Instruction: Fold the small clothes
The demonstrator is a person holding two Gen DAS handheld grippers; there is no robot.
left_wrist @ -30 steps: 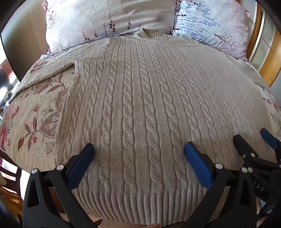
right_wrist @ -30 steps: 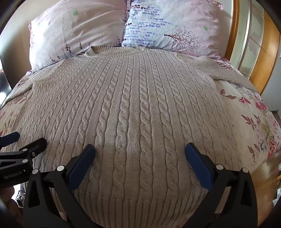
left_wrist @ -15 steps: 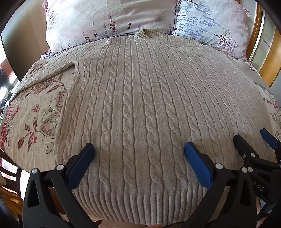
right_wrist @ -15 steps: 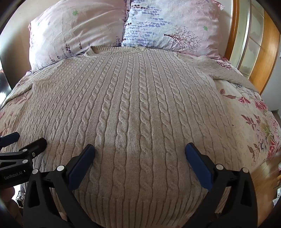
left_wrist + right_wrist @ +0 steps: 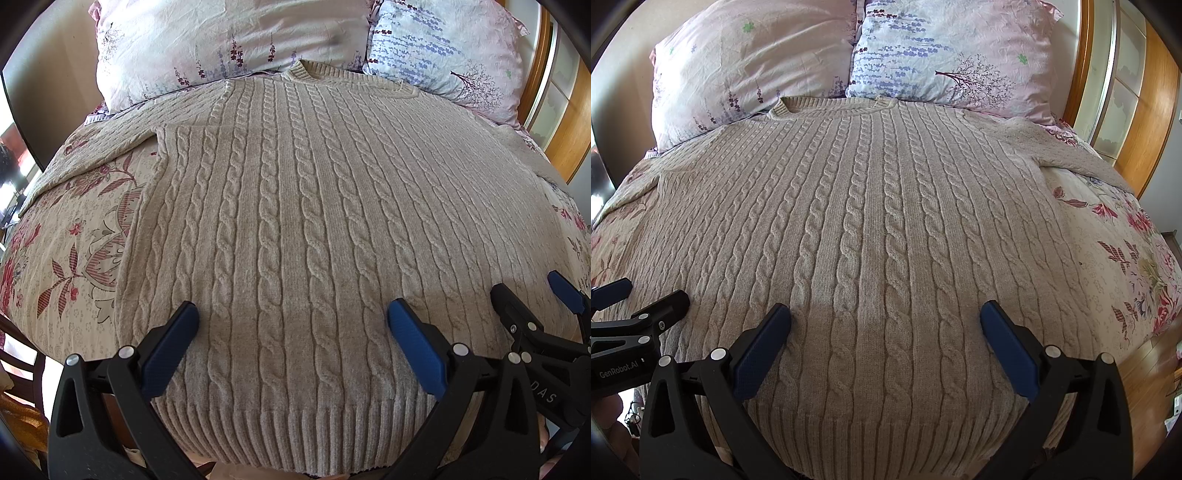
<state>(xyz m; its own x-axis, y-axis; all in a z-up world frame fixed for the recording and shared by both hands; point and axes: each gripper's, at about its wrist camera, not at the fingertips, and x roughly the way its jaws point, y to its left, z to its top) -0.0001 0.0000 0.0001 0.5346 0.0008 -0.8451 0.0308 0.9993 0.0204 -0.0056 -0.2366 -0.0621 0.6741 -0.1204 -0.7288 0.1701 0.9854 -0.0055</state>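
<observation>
A beige cable-knit sweater (image 5: 295, 206) lies flat and face up on the bed, collar toward the pillows, ribbed hem nearest me; it also fills the right wrist view (image 5: 879, 229). Its sleeves spread out to both sides. My left gripper (image 5: 291, 317) is open and empty above the hem's left part. My right gripper (image 5: 886, 317) is open and empty above the hem's right part. The right gripper shows at the right edge of the left wrist view (image 5: 535, 295). The left gripper shows at the left edge of the right wrist view (image 5: 639, 295).
The bed has a floral cover (image 5: 74, 236). Two floral pillows (image 5: 753, 62) (image 5: 956, 55) stand behind the collar. A wooden wardrobe (image 5: 1145, 110) is at the right, wooden floor (image 5: 1152, 380) beside the bed.
</observation>
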